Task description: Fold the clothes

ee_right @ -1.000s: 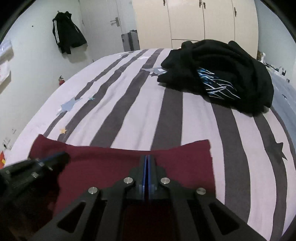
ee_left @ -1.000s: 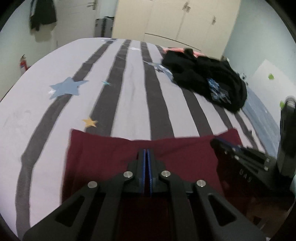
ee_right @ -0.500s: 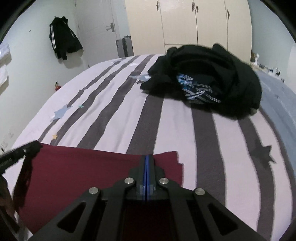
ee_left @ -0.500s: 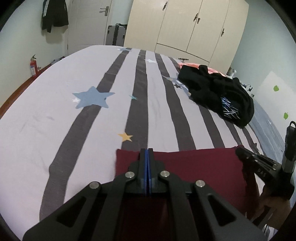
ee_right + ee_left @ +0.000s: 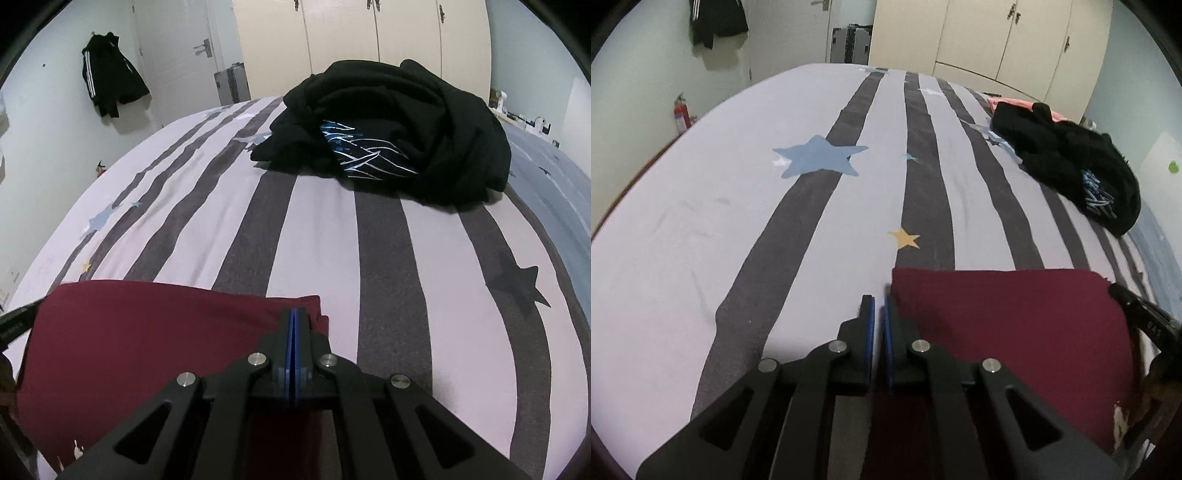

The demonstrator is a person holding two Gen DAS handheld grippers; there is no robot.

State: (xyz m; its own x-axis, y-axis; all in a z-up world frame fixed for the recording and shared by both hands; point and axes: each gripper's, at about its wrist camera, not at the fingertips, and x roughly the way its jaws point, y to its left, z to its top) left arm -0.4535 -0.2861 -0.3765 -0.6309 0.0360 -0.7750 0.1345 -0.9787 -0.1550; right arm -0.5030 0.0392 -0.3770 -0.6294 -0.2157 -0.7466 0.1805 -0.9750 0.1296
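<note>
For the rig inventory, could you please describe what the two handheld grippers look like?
Both match: the left gripper and the right gripper have matte black, angular two-finger linkages with triangular cut-outs, round silver pivot pins and thin blue pads on the inner faces. The right one's side carries small pale lettering, too blurred to read. No cables or sleeves show.

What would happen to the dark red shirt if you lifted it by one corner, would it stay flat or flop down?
The dark red shirt would probably flop and hang, since it lies thin and limp on the bed. It looks light for its size. It likely would not slide away easily, because soft cloth tends to cling to the sheet.
</note>
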